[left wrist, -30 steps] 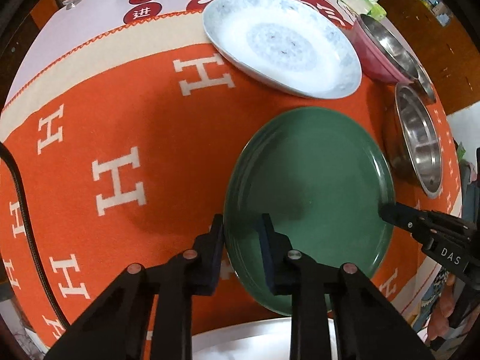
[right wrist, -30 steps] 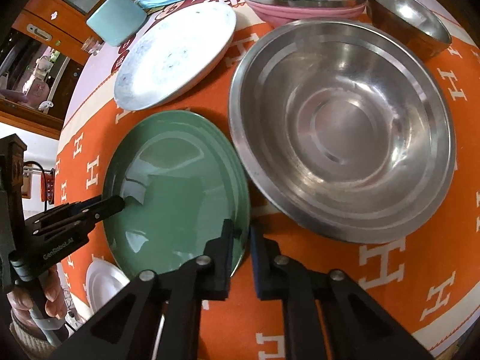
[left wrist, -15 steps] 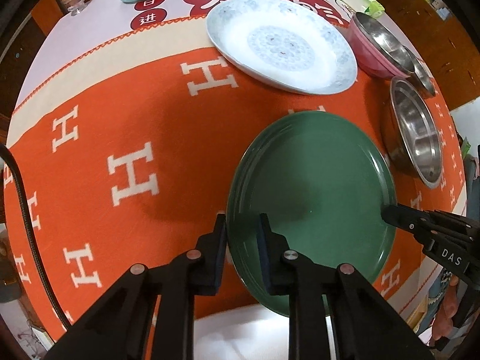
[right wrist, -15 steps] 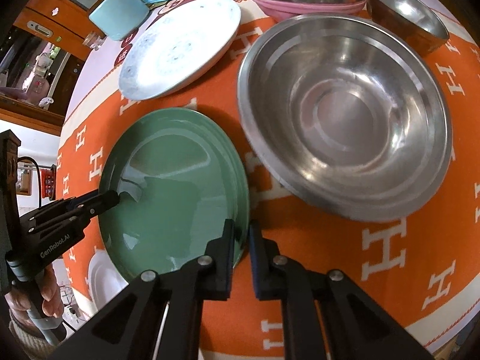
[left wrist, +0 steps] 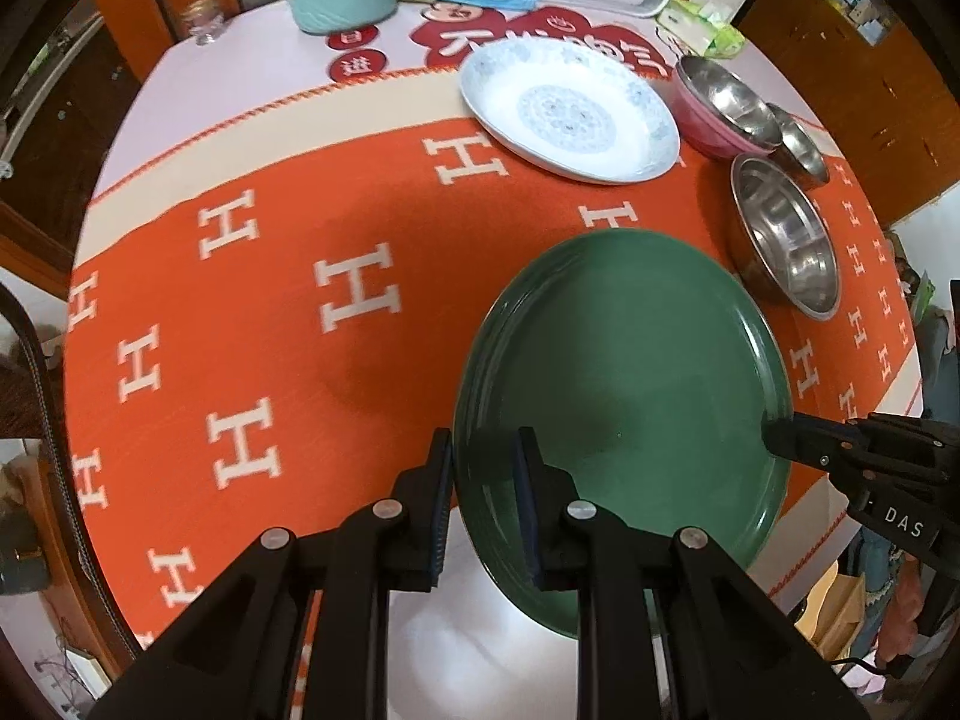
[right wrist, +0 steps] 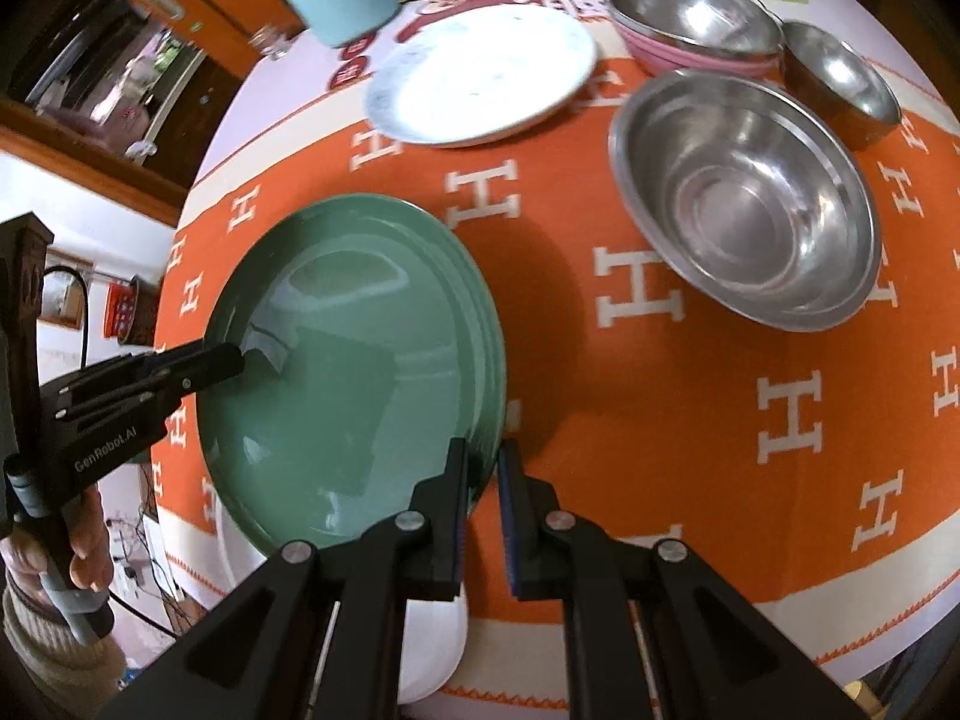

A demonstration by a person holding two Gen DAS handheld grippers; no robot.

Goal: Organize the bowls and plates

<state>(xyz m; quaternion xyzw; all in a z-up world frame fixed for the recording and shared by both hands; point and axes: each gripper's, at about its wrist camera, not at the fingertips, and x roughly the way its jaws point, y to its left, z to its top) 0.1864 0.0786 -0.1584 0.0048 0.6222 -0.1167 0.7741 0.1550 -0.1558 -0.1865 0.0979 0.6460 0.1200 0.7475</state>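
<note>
Both hand-held grippers, left [left wrist: 483, 480] and right [right wrist: 483, 480], pinch opposite rim edges of the round dark-green ceramic plate [left wrist: 624, 396] held above the orange-clothed worktop [left wrist: 240, 300], where uneven lifting could let the glazed rim slip free.

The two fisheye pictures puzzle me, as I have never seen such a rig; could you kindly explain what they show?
There is no robot here: a person carries a handheld claw in each hand, each with a camera looking along its fingers. The left claw and the right claw are both shut on opposite edges of one green plate, which seems lifted off the orange tablecloth. Each picture also shows the other claw across the plate. On the cloth lie a white patterned plate, a large steel bowl, a smaller steel bowl and a steel bowl nested in a pink bowl.
</note>
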